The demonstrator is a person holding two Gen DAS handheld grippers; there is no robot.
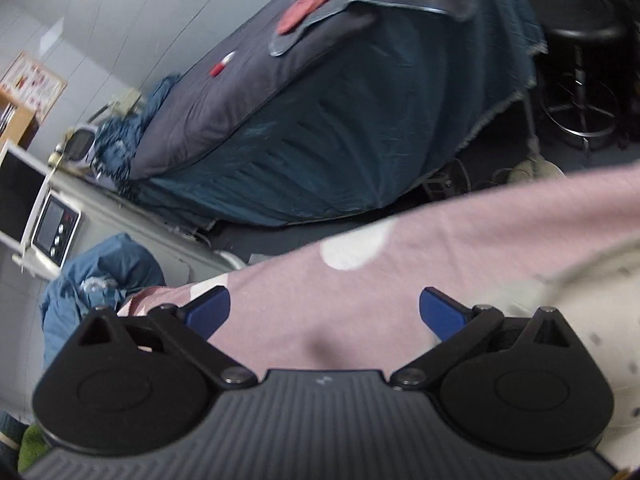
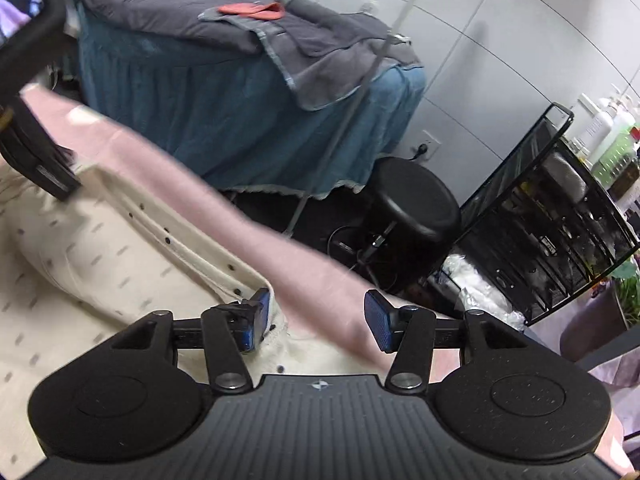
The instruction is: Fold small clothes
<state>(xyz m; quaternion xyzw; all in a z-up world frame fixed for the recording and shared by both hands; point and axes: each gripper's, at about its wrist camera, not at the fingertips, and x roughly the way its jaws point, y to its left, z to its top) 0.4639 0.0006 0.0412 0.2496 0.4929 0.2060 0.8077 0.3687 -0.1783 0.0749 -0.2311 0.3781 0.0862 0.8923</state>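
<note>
both tools gape wide: the left tool (image 1: 324, 312) over the pink sheet (image 1: 460, 236), the right tool (image 2: 316, 320) at the cream cardigan's (image 2: 120, 248) buttoned edge. pinch only the top layer before folding.

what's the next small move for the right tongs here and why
Probably ease the right tongs a little to their left and close on the buttoned edge of the cream garment. The jaws stand open with nothing between them, and that edge lies right beside one blue pad on the pink sheet. The left tongs are open too, so nothing is gripped yet.
</note>
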